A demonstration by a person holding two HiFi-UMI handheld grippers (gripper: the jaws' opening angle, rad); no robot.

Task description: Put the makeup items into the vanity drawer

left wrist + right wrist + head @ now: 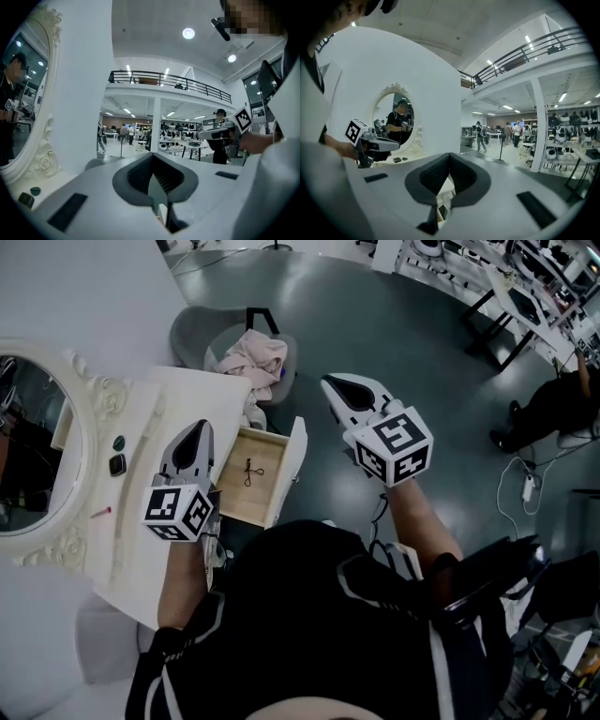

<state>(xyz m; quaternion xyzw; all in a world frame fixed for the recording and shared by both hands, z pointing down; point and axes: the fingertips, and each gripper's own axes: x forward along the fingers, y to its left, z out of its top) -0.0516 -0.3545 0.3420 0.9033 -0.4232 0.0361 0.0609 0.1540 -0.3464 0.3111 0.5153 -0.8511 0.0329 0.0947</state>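
Observation:
A white vanity (pixel 141 549) with an oval mirror (pixel 33 456) stands at the left, and its wooden drawer (pixel 267 498) is pulled open. A thin black item (pixel 248 472) lies in the drawer. On the vanity top by the mirror sit a round teal item (pixel 119 442), a dark square compact (pixel 116 464) and a small pink stick (pixel 100 513). My left gripper (pixel 199 427) hovers over the vanity's right edge beside the drawer, jaws together with nothing between them. The right gripper (pixel 339 385) hangs in the air right of the drawer, also shut and empty. The left gripper view shows the teal item (pixel 35 191) and the compact (pixel 26 199).
A grey chair (pixel 202 329) with a pink cloth (pixel 251 354) heaped on it stands just behind the vanity. Grey floor spreads to the right, with desks (pixel 525 296) and a seated person (pixel 553 409) at the far right. The wall lies behind the mirror.

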